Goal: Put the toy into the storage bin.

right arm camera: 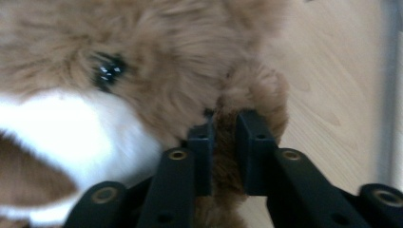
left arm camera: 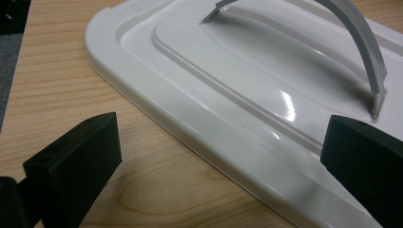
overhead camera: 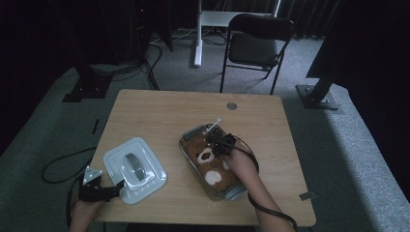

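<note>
A brown plush bear (overhead camera: 213, 167) with a white muzzle lies in a clear glass dish (overhead camera: 185, 150) on the right half of the wooden table. My right gripper (overhead camera: 220, 142) is at the bear's head end. In the right gripper view its jaws (right arm camera: 225, 128) are pinched on a tuft of brown fur at the bear's ear (right arm camera: 259, 88), beside the dark eye (right arm camera: 108, 71). A white lid (overhead camera: 136, 169) with a grey arched handle (left arm camera: 363, 45) lies flat at the front left. My left gripper (overhead camera: 115, 189) stands open at the lid's near edge (left arm camera: 223, 142), touching nothing.
A thin white stick (overhead camera: 212, 124) juts from the dish's far end. A round grey cap (overhead camera: 231, 106) sits in the table (overhead camera: 159, 111) near its far edge. A black folding chair (overhead camera: 256, 46) and stand legs are on the carpet beyond. Cables trail off both grippers.
</note>
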### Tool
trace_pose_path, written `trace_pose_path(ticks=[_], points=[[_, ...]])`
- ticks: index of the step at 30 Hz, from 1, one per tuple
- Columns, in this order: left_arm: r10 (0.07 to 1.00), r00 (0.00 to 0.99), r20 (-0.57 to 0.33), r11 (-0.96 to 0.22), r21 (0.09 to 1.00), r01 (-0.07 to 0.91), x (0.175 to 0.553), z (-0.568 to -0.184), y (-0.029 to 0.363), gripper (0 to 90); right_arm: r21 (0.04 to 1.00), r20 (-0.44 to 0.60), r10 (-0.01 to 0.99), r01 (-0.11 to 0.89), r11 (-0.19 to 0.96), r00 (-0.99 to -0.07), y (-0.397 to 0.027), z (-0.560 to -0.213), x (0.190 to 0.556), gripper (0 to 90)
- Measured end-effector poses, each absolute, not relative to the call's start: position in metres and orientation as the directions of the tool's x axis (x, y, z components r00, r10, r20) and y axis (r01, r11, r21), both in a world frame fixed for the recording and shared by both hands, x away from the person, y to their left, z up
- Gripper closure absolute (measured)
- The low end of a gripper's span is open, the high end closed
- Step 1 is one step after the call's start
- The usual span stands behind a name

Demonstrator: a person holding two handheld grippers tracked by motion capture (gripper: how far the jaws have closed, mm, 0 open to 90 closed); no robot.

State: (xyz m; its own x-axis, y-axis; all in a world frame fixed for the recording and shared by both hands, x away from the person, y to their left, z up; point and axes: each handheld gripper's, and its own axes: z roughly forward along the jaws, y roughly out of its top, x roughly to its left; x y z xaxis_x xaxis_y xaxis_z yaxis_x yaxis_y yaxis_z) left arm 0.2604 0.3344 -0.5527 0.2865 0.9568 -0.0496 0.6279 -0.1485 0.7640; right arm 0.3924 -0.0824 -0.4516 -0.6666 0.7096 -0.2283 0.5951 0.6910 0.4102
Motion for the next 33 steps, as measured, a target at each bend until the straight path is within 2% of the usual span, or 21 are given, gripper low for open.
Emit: trace_pose_path(ticks=[2, 3, 5, 6, 7, 8, 9, 10, 11, 12, 13, 14, 15, 20, 21, 23, 25, 33], points=[[0.957, 0.286, -0.051, -0.148, 0.763, 0.629, 0.261, -0.553, 0.334, 0.6, 0.474, -0.156, 0.733, 0.601, 0.644, -0.662, -0.095, -0.442, 0.391, 68.2], [0.957, 0.285, -0.054, -0.145, 0.762, 0.631, 0.261, -0.553, 0.334, 0.6, 0.526, -0.091, 0.74, 0.599, 0.604, -0.666, -0.106, -0.434, 0.389, 61.2], [0.956, 0.288, -0.058, -0.144, 0.761, 0.633, 0.262, -0.553, 0.334, 0.6, 0.557, -0.075, 0.741, 0.588, 0.586, -0.667, -0.111, -0.43, 0.388, 59.2], [0.954, 0.292, -0.068, -0.139, 0.762, 0.632, 0.262, -0.553, 0.333, 0.6, 0.589, -0.04, 0.74, 0.582, 0.561, -0.672, -0.115, -0.427, 0.386, 50.7], [0.954, 0.29, -0.073, -0.133, 0.765, 0.63, 0.261, -0.552, 0.333, 0.6, 0.636, -0.029, 0.75, 0.567, 0.524, -0.661, -0.12, -0.418, 0.381, 46.2], [0.954, 0.29, -0.073, -0.133, 0.765, 0.63, 0.261, -0.552, 0.333, 0.6, 0.636, -0.029, 0.75, 0.567, 0.524, -0.661, -0.12, -0.418, 0.381, 46.2], [0.954, 0.292, -0.07, -0.136, 0.767, 0.627, 0.26, -0.551, 0.332, 0.6, 0.684, -0.024, 0.757, 0.542, 0.489, -0.653, -0.126, -0.409, 0.377, 39.7], [0.954, 0.292, -0.07, -0.136, 0.767, 0.627, 0.26, -0.551, 0.332, 0.6, 0.684, -0.024, 0.757, 0.542, 0.489, -0.653, -0.126, -0.409, 0.377, 39.7], [0.956, 0.288, -0.064, -0.137, 0.767, 0.626, 0.26, -0.551, 0.331, 0.6, 0.734, -0.029, 0.779, 0.516, 0.442, -0.627, -0.135, -0.401, 0.376, 33.3], [0.956, 0.288, -0.064, -0.137, 0.767, 0.626, 0.26, -0.551, 0.331, 0.6, 0.734, -0.029, 0.779, 0.516, 0.442, -0.627, -0.135, -0.401, 0.376, 33.3], [0.955, 0.29, -0.066, -0.137, 0.767, 0.627, 0.26, -0.55, 0.33, 0.6, 0.764, -0.034, 0.81, 0.507, 0.399, -0.586, -0.145, -0.397, 0.378, 19.1], [0.955, 0.29, -0.066, -0.137, 0.767, 0.627, 0.26, -0.55, 0.33, 0.6, 0.764, -0.034, 0.81, 0.507, 0.399, -0.586, -0.145, -0.397, 0.378, 19.1], [0.953, 0.295, -0.069, -0.138, 0.768, 0.625, 0.259, -0.549, 0.329, 0.6, 0.777, -0.014, 0.821, 0.51, 0.369, -0.571, -0.155, -0.397, 0.381, 12.8], [0.941, 0.322, -0.104, -0.135, 0.757, 0.64, 0.26, -0.547, 0.325, 0.6, 0.808, 0.008, 0.858, 0.509, 0.297, -0.513, -0.174, -0.403, 0.385, 12.0], [0.943, 0.32, -0.097, -0.14, 0.755, 0.64, 0.26, -0.546, 0.323, 0.6, 0.774, 0.059, 0.856, 0.565, 0.286, -0.513, -0.182, -0.408, 0.391, 12.1], [0.942, 0.32, -0.097, -0.14, 0.755, 0.64, 0.259, -0.545, 0.322, 0.6, 0.752, 0.072, 0.859, 0.593, 0.287, -0.506, -0.188, -0.413, 0.396, 13.0], [0.943, 0.317, -0.099, -0.136, 0.755, 0.642, 0.259, -0.544, 0.321, 0.6, 0.737, 0.039, 0.878, 0.607, 0.297, -0.476, -0.193, -0.42, 0.399, 13.0], [0.933, 0.337, -0.126, -0.135, 0.746, 0.652, 0.26, -0.543, 0.315, 0.6, 0.726, 0.051, 0.906, 0.639, 0.255, -0.42, -0.212, -0.437, 0.404, 13.0]])
